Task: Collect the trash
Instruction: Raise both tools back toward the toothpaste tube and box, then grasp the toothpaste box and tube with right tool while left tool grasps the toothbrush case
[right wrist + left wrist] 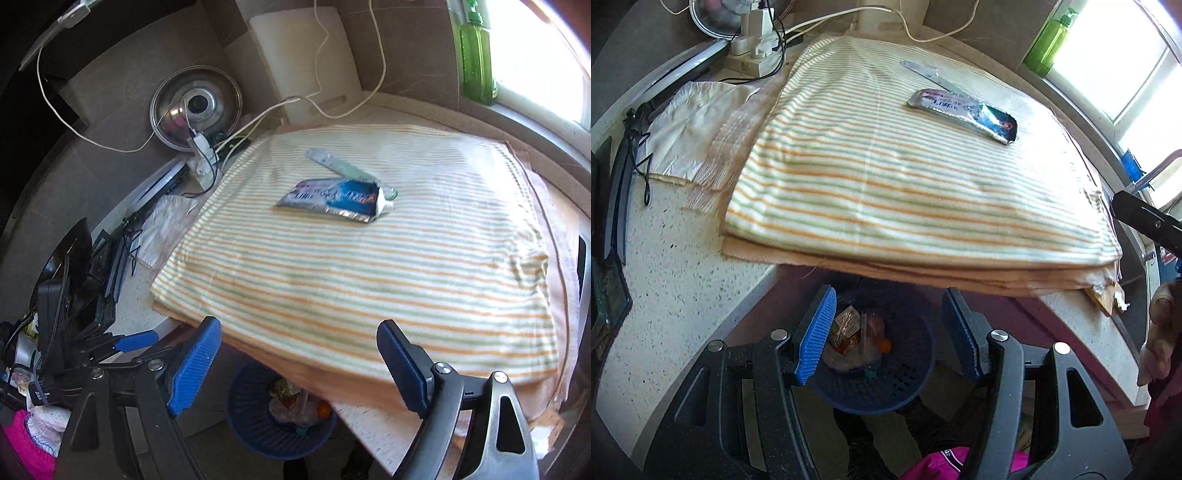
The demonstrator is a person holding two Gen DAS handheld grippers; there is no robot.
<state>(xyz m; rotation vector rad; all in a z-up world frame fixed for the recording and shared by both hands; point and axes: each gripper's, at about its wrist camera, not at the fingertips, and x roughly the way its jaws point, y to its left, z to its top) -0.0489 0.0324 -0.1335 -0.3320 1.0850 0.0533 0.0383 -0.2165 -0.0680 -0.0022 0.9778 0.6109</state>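
Observation:
A squeezed blue-and-silver toothpaste tube (964,110) (332,197) lies on a striped towel (905,184) (369,277), with a pale see-through tube (923,72) (340,166) just behind it. Below the counter edge stands a dark blue perforated trash basket (897,391) (251,424) holding wrappers and a plastic bag. My left gripper (888,332) hovers above the basket, open with nothing between its pads. My right gripper (299,369) is open and empty over the towel's near edge, well short of the tubes.
A green bottle (1049,40) (476,62) stands by the window. A pot lid (195,110), chargers with cables (753,55) and a white board (306,62) line the back. A white bag (690,125) and dark devices lie left on the speckled counter (683,277).

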